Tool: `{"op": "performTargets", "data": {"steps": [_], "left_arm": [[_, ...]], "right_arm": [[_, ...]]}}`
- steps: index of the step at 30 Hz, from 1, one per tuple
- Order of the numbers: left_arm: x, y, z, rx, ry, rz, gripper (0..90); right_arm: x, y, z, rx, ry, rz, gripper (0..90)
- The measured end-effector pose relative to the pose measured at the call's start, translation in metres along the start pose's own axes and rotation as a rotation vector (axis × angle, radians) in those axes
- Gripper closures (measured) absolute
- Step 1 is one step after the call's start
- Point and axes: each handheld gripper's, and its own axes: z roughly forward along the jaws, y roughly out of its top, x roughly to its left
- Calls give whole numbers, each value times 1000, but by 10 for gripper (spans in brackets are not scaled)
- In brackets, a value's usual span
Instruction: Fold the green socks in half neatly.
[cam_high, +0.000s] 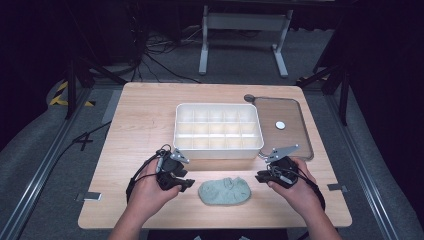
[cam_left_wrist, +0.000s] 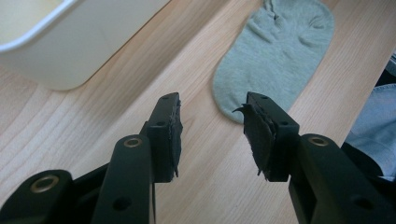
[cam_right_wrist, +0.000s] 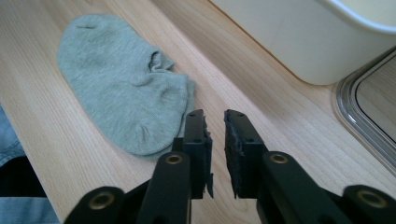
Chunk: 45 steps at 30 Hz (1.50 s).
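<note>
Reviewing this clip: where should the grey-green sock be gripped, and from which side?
Probably at its two ends. The sock lies flat and lengthwise between the left gripper and right gripper, so each can come in low from its own side and pinch the nearest edge; the flat middle offers no raised fold.

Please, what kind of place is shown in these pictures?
Probably a lab or studio for recording handling tasks: a wooden table on a dark floor with loose cables, metal rails at the sides, and hand-held grippers beside a sock.
</note>
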Motion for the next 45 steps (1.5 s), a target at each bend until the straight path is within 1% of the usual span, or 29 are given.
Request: {"op": "performTargets", "data": {"steps": [1, 2, 3, 5, 6, 7, 8, 9, 10, 11, 13, 14, 16, 19, 21, 22, 24, 25, 28, 29, 31, 32, 34, 35, 36, 39, 40, 43, 45], "left_arm": [[-2, 1, 0, 13, 11, 33, 560], [-5, 2, 2, 17, 29, 63, 533], [-5, 3, 3, 19, 20, 83, 504], [-9, 4, 5, 11, 4, 111, 475], [-11, 4, 6, 21, -10, 104, 477], [-12, 5, 6, 28, -15, 106, 478], [-14, 5, 6, 33, -5, 93, 478], [-14, 6, 6, 38, 6, 92, 486], [-14, 6, 6, 38, 6, 92, 500], [-14, 6, 5, 50, 8, 82, 499], [-14, 6, 5, 53, 5, 80, 512], [-13, 6, 4, 66, -8, 61, 511], [-13, 6, 4, 76, -12, 49, 514], [-14, 6, 5, 70, -12, 50, 517], [-15, 7, 5, 71, -14, 56, 517], [-16, 7, 6, 68, -10, 56, 519], [-17, 8, 7, 72, -11, 59, 520], [-17, 8, 7, 76, -13, 62, 520], [-19, 9, 9, 91, -15, 70, 523], [-19, 8, 10, 85, -12, 68, 523], [-20, 9, 11, 90, -17, 72, 522], [-20, 9, 12, 88, -21, 69, 521], [-21, 9, 13, 96, -23, 63, 517], [-20, 9, 14, 91, -20, 70, 516], [-21, 9, 15, 89, -25, 67, 516], [-21, 9, 18, 90, -26, 71, 508], [-21, 9, 20, 93, -32, 70, 510], [-22, 9, 24, 100, -43, 74, 521], [-22, 8, 25, 99, -40, 75, 526]], "right_arm": [[2, 1, 0, 4, 2, -18, 811], [5, 2, 1, 3, 10, -34, 782], [7, 3, 1, 6, 3, -57, 796], [11, 5, 2, 6, 11, -71, 837], [13, 6, 3, 1, 23, -77, 877], [16, 8, 4, -3, 41, -81, 891], [18, 9, 5, -5, 50, -82, 893], [20, 10, 7, -4, 57, -87, 894], [22, 11, 8, -6, 67, -89, 894], [24, 12, 10, -7, 74, -94, 893], [29, 14, 12, -10, 84, -105, 882], [32, 15, 13, -11, 84, -107, 882], [35, 16, 15, -15, 87, -115, 887], [39, 18, 18, -19, 99, -123, 884], [43, 19, 22, -15, 114, -115, 881], [44, 19, 24, -14, 123, -119, 881], [46, 20, 27, -15, 126, -122, 881], [49, 20, 30, -11, 137, -130, 881], [57, 21, 36, -11, 145, -149, 875], [60, 22, 39, -9, 154, -154, 875], [64, 22, 44, -9, 161, -166, 876], [67, 23, 46, -5, 159, -171, 876], [71, 23, 50, 9, 175, -181, 878], [73, 23, 52, 18, 181, -187, 882], [75, 22, 55, 25, 184, -192, 882], [80, 22, 60, 35, 189, -207, 882], [81, 22, 62, 37, 186, -208, 886], [82, 21, 67, 52, 182, -214, 896], [82, 20, 70, 57, 185, -215, 897]]}}
